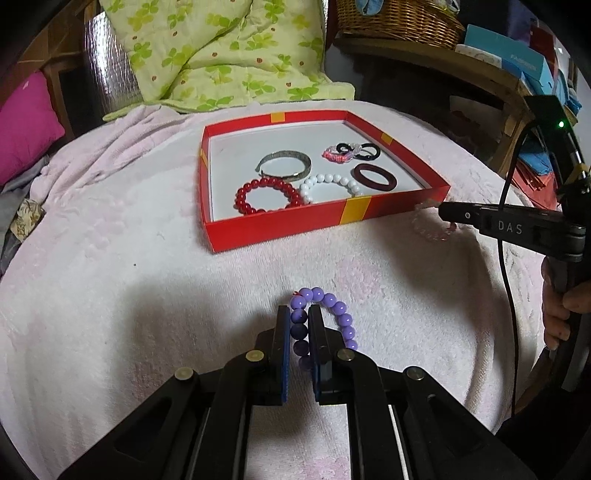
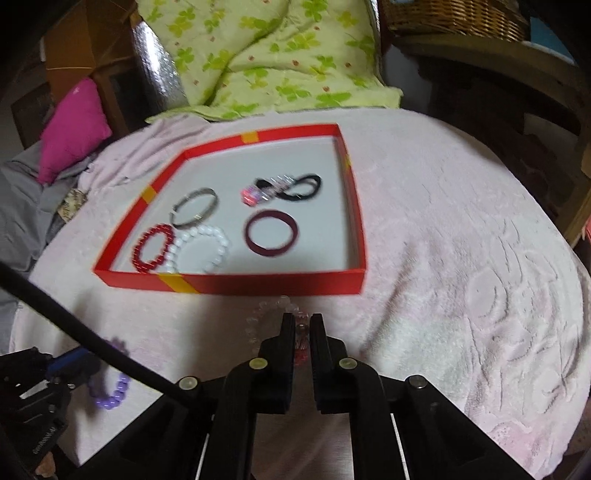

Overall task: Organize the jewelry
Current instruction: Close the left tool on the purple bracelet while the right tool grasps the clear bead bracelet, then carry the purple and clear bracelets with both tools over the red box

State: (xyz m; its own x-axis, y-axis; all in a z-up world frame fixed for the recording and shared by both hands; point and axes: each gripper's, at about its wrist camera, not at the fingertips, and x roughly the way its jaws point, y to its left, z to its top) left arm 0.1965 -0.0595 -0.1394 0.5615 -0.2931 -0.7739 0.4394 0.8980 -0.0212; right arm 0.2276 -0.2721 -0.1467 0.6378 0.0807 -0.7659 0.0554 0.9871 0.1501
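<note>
A red box lid lies on the pink blanket and holds a red bead bracelet, a white bead bracelet, a silver bangle, a dark red bangle and hair ties. My left gripper is shut on a purple bead bracelet, in front of the lid. My right gripper is shut on a clear pink bead bracelet, near the lid's front right corner. The purple bracelet also shows in the right wrist view.
A green patterned quilt lies behind the lid. A magenta cushion sits at the left. A wicker basket and boxes stand on a shelf at the back right. The blanket drops off at its edges.
</note>
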